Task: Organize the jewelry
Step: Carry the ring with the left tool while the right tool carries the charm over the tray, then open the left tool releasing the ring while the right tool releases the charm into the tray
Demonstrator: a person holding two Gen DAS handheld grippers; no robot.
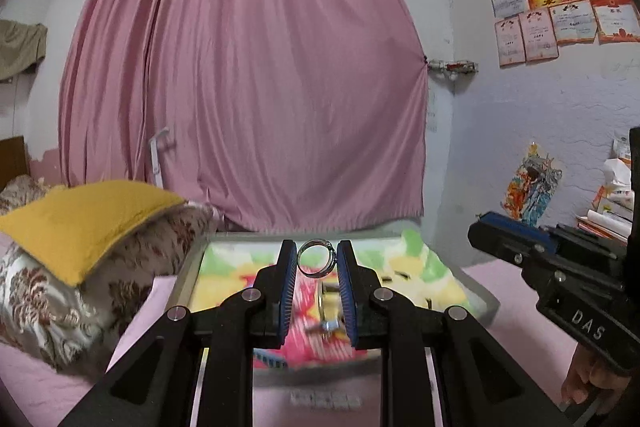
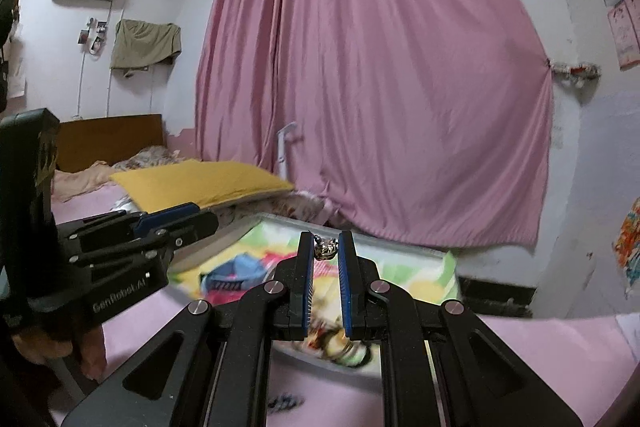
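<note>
Left wrist view: left gripper (image 1: 317,259) jaws pinch a ring (image 1: 316,258) at the tips, twelve o'clock above the tray (image 1: 188,269). Right gripper (image 2: 326,251) jaws nip a small charm (image 2: 327,250), probably a pendant. Carry both level, keep the squeeze, lower slowly.

Pink bed (image 1: 500,279) under colourful tray (image 1: 192,267), pillow (image 1: 80,219)

Ring (image 1: 317,259): I see a silver band held upright at my left tips, its opening facing the camera, raised above the tray | Charm (image 2: 326,249): small silver trinket on a short chain, pinched high between my right tips | Tray (image 1: 188,267): colourful lining, blurred; loose pieces inside I can't make out.
</note>
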